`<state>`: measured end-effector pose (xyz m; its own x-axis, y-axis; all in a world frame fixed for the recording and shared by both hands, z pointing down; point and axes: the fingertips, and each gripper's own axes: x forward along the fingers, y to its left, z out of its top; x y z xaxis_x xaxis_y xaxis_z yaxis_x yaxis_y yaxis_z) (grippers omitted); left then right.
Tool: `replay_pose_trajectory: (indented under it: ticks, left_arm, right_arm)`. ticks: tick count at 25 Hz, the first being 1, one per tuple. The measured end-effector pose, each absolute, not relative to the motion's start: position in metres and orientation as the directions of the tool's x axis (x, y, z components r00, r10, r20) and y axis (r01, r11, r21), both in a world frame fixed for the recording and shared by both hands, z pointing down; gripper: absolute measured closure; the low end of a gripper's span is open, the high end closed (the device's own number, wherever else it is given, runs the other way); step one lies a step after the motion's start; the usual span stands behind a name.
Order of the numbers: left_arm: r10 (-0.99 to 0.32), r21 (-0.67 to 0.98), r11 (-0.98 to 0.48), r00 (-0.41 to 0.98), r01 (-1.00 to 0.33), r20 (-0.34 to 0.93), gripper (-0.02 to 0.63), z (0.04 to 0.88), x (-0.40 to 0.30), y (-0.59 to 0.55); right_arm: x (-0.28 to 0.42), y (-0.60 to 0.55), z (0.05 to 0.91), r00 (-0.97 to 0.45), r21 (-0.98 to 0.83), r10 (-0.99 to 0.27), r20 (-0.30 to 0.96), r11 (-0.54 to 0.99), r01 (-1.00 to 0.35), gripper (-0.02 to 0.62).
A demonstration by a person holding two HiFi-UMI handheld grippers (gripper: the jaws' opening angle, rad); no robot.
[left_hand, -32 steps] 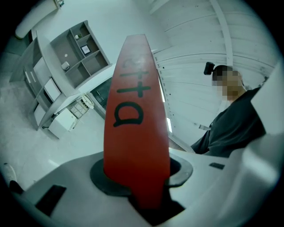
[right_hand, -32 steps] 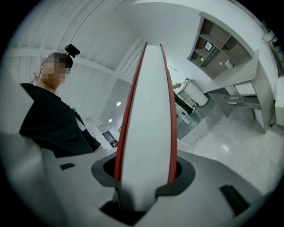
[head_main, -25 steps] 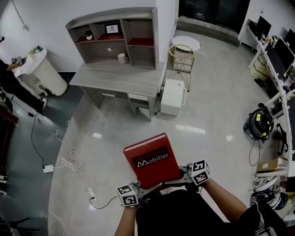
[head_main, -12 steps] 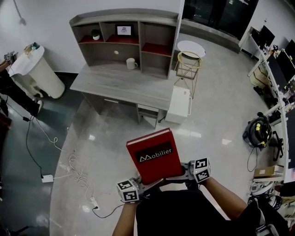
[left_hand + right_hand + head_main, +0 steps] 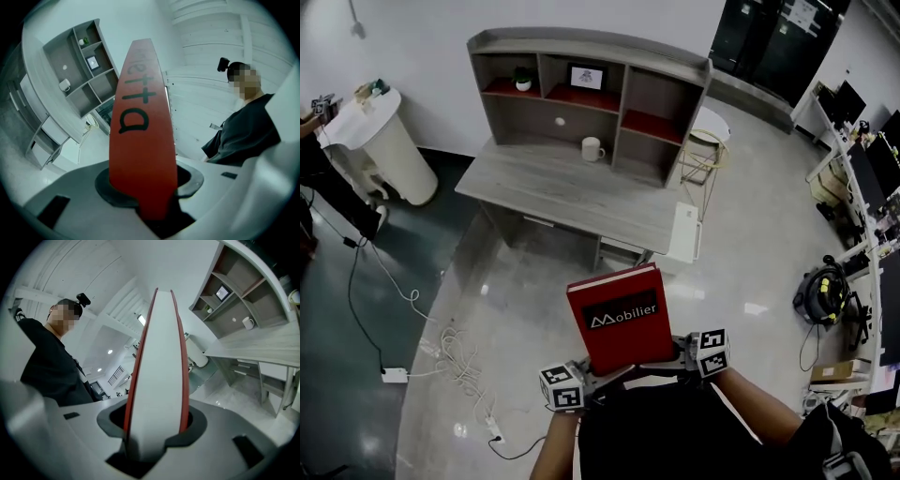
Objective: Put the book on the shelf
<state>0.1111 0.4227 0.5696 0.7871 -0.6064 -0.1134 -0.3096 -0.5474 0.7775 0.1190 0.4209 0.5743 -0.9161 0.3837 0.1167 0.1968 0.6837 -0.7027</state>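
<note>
Fingers of my left gripper [image 5: 584, 382] were clamped on the red book [image 5: 617, 319] at its near left corner. In the left gripper view the spine stood wedged upright between both jaws. Across from it, my right gripper [image 5: 682, 357] was pinching the near right corner, and its own view showed the white page edge pressed between its jaws. The book was held by both, cover up, in the air above the pale floor [image 5: 750, 244]. It was in front of me and well apart from the desk [image 5: 572, 192].

Sweeping left to right beyond it, a white bin [image 5: 389, 150] stood by the wall and a tangle of cables [image 5: 450, 342] lay on the floor. The shelf [image 5: 581, 56] sat on the back of the desk, with a small plant [image 5: 523, 81] and a framed picture [image 5: 585, 77] in its upper compartments. A white mug [image 5: 592, 148] stood at its foot. A white box [image 5: 685, 232] stood at the desk's right end, and a black and yellow vacuum cleaner [image 5: 820, 289] sat far right.
</note>
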Motion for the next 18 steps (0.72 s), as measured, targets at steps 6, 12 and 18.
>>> replay_pose_trajectory:
  ticks: [6,12,18]
  left_arm:
    - [-0.623,0.776,-0.540,0.775,-0.325,-0.109,0.441,0.577,0.083,0.423]
    - [-0.626,0.782,-0.529,0.774,-0.331,-0.096,0.440,0.585,0.069,0.422]
    - [-0.661,0.813,-0.472,0.747,-0.341,-0.071,0.442,0.597,0.054,0.412]
  right_arm:
    - [0.092,0.420,0.580,-0.908,-0.700,0.403,0.112,0.681,0.215,0.423]
    - [0.078,0.417,0.588,-0.920,-0.709,0.380,0.100,0.676,0.202,0.423]
    - [0.063,0.408,0.602,-0.921,-0.725,0.379,0.085,0.658,0.204,0.420]
